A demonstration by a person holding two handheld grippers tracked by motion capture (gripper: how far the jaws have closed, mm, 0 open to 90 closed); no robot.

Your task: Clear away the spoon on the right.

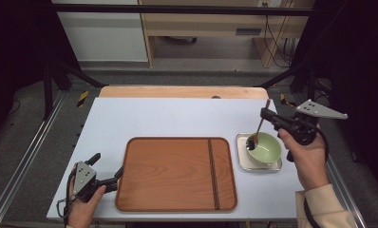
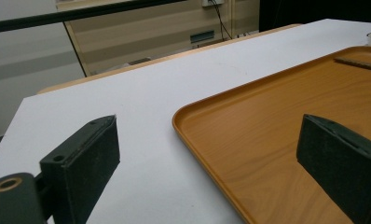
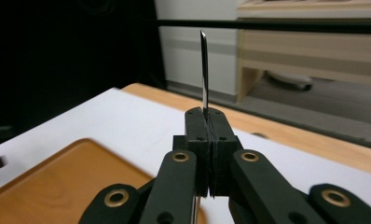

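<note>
A green bowl (image 1: 264,148) stands on a small metal tray (image 1: 242,164) at the right of the white table. My right gripper (image 1: 267,114) is shut on the handle of a spoon (image 1: 259,127), whose bowl end dips into the green bowl. In the right gripper view the spoon handle (image 3: 203,70) sticks up from between the shut jaws of the right gripper (image 3: 207,122). My left gripper (image 1: 106,167) is open at the front left, by the left edge of the wooden tray (image 1: 175,173). In the left gripper view, one finger (image 2: 88,158) is over the table and the other (image 2: 340,158) over the wooden tray (image 2: 267,135).
The wooden tray has a dark groove (image 1: 213,173) running along its right side. The white table (image 1: 177,116) ends on a wooden strip (image 1: 177,92) at the far edge. Black frame bars and a pale cabinet (image 1: 215,23) stand beyond.
</note>
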